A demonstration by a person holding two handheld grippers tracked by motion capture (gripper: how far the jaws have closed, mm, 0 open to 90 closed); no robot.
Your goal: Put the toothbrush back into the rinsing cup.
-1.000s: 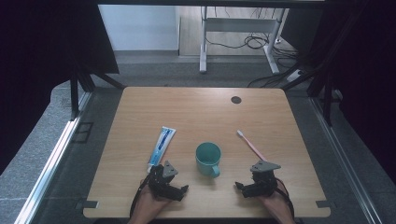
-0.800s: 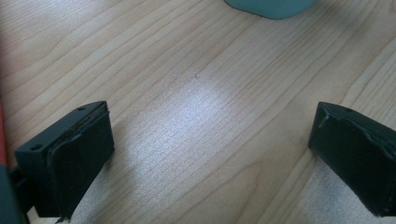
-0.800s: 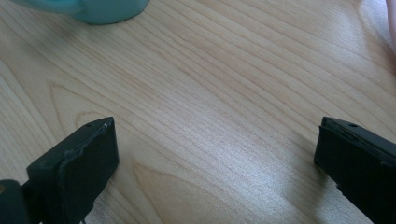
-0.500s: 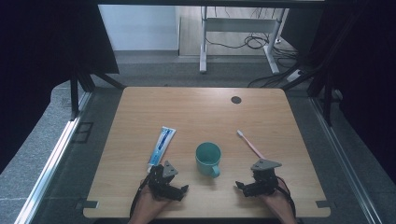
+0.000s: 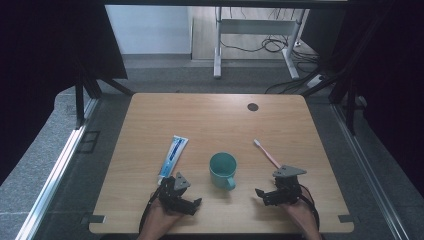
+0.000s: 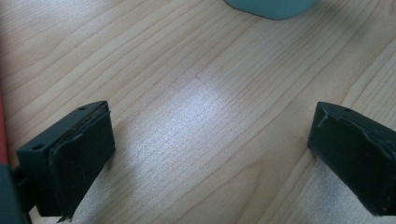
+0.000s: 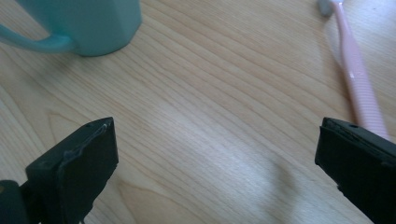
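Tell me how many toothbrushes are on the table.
1. The pink toothbrush lies right of the mug, just ahead of the right gripper. None seems hidden.

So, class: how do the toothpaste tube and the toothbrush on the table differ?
The toothpaste tube is wide, flat, white and blue; the toothbrush is thin and pink. The tube lies left of the cup, near the left claw; the brush lies right of it, near the right claw. Both lie flat, untouched.

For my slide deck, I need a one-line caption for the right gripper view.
Open right gripper over bare wood, teal mug ahead at left, pink toothbrush beside its right-hand finger.
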